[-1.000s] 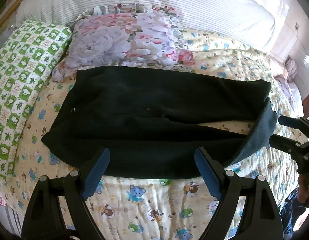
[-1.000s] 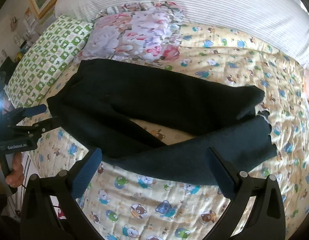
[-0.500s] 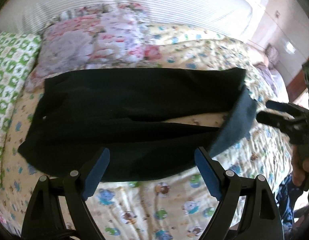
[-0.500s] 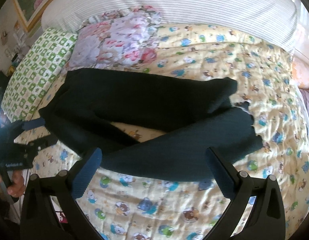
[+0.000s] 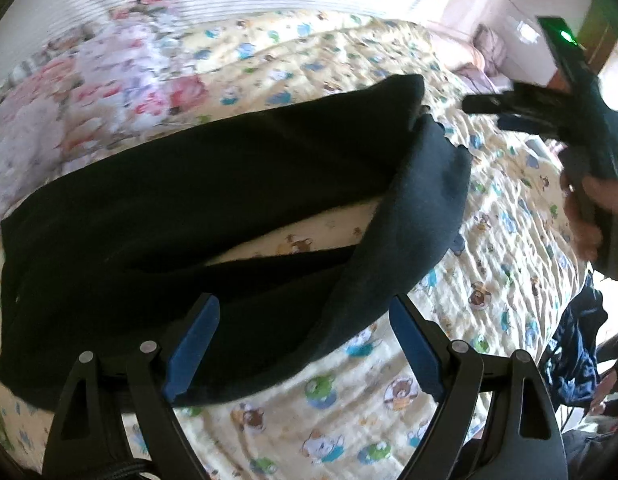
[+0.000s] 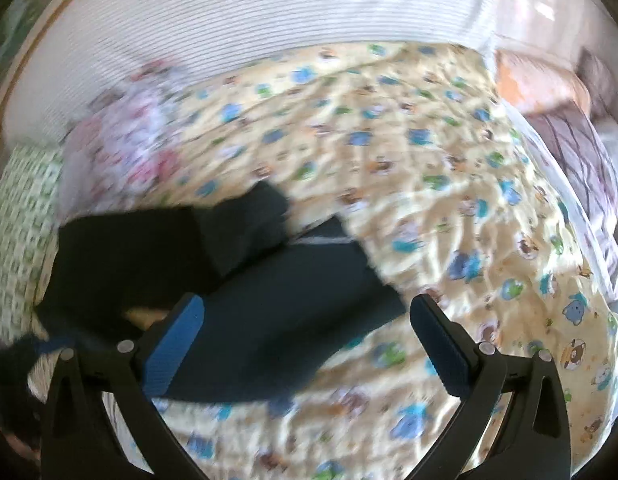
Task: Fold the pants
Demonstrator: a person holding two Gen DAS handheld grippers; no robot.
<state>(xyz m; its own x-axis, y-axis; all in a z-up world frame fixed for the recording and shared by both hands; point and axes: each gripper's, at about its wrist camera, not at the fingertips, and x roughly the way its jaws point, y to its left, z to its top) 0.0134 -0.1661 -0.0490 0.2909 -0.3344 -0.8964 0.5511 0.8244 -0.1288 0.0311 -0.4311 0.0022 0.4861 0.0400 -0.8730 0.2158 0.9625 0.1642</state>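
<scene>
My left gripper (image 5: 305,344) hangs with its blue-padded jaws spread wide, nothing between them, just above the near edge of the dark navy fabric pants (image 5: 181,208). The pants lie spread across the yellow cartoon-bear quilted bedspread (image 5: 349,416), the two legs running sideways with a sliver of bedspread showing between them. The leg ends sit over to the right, the nearer one turned up to show a paler blue side. From this wrist I also see my right gripper (image 5: 475,109) beyond those leg ends, gripped by a hand (image 5: 589,216); from here I cannot tell how its jaws stand. In the right wrist view, which is blurred, the jaws are parted and empty over the nearer leg. The pink floral pillow (image 5: 89,108) sits behind the pants, beside the white striped headboard cushion (image 6: 269,12).
</scene>
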